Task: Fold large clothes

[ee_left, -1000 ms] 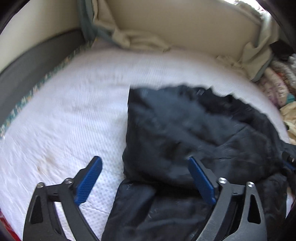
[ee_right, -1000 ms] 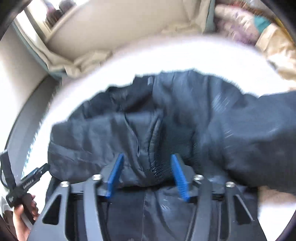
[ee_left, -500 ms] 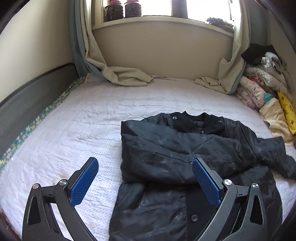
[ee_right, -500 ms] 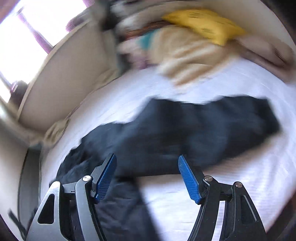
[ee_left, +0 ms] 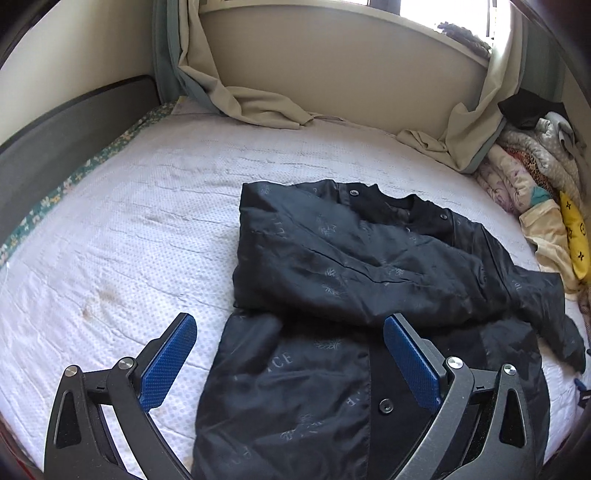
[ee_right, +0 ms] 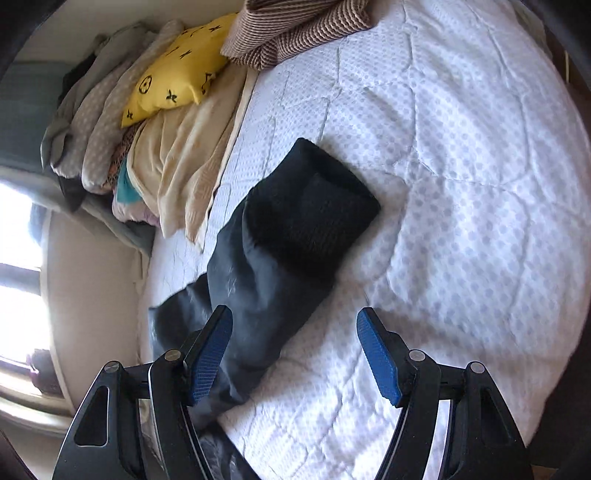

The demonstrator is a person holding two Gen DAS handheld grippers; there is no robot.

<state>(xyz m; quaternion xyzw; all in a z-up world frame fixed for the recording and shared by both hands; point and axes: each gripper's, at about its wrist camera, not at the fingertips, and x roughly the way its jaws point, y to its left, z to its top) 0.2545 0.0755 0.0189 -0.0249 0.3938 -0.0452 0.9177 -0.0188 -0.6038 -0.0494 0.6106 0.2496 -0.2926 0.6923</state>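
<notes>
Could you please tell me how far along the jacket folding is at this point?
Early. Done: one sleeve lies folded across the jacket chest. In hand: nothing; the left gripper and right gripper are both open, the right one over the other sleeve, which lies stretched out on the bed. Left: fold that sleeve in, then the body.

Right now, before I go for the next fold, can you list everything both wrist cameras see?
jacket: one, black with faint print, middle of the bed, one sleeve folded across the chest
outstretched sleeve: one, black with a knit cuff, lying on the mattress
mattress: one, white quilted with dots
curtains: beige, bunched on the bed's far edge under the window
pile of bedding and clothes: mixed colours, far corner
yellow pillow: one, on that pile
striped fabric: brown, beside the pillow
left gripper: open, over the jacket's hem
right gripper: open, over the sleeve
</notes>
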